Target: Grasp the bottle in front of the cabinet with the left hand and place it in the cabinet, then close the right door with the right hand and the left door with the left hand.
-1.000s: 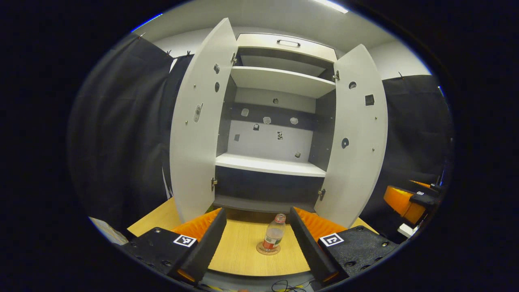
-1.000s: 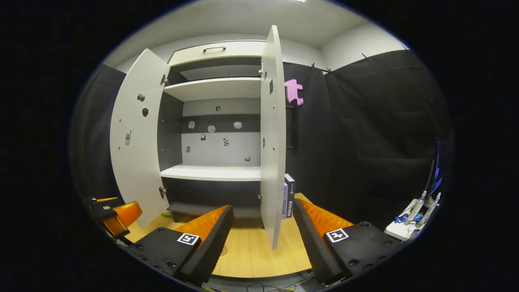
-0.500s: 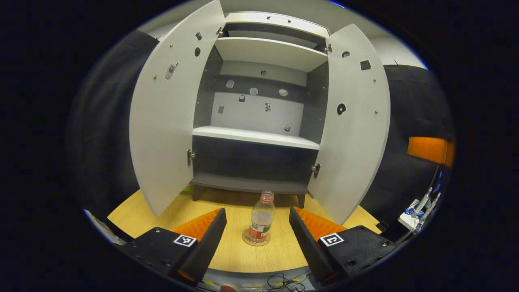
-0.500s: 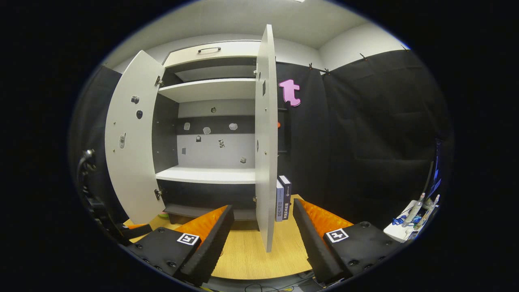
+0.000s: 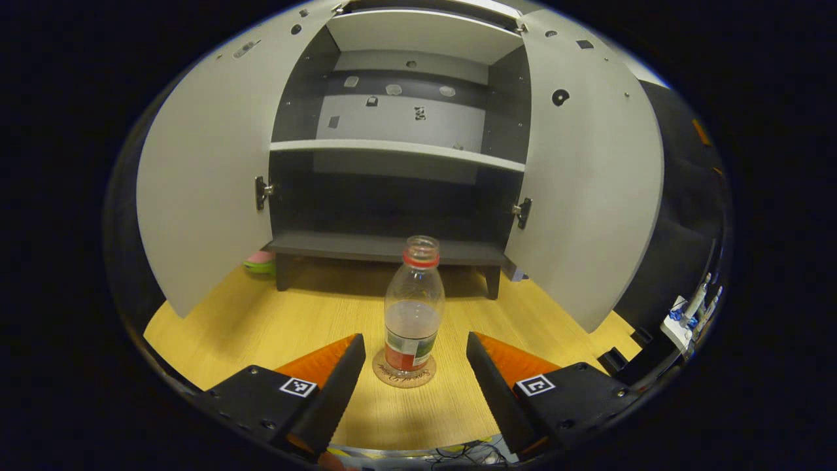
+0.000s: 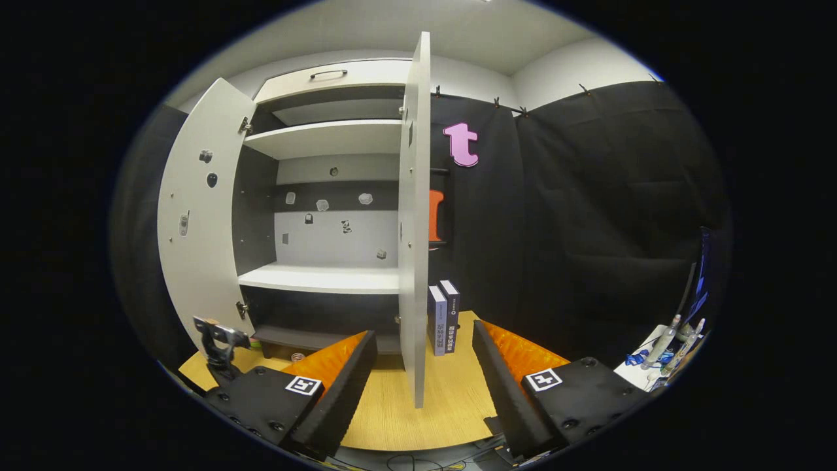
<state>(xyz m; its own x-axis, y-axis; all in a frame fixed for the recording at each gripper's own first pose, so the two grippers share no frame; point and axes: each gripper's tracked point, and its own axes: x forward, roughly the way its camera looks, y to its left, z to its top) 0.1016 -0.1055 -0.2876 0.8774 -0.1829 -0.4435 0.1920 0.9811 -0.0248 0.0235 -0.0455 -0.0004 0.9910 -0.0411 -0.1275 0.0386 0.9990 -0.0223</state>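
Left gripper [image 5: 415,343] open, bottle [image 5: 413,307] on coaster [image 5: 404,376] lower centre; right gripper [image 6: 424,340] open, right door [image 6: 413,229] edge-on, centre frame.

1 clear plastic bottle with a red neck ring and red label [image 5: 414,304] stands on 1 round cork coaster [image 5: 404,377] on the 1 light wooden bench [image 5: 274,314]. 1 grey cabinet [image 5: 399,147] has 2 open pale grey doors, a left door [image 5: 203,176] and a right door [image 5: 585,176], and 2 white shelves seen in the right gripper view. 2 dark upright boxes [image 6: 443,318] stand side by side by the right door's edge. 1 pink-and-green object [image 5: 260,261] lies by the cabinet's foot.
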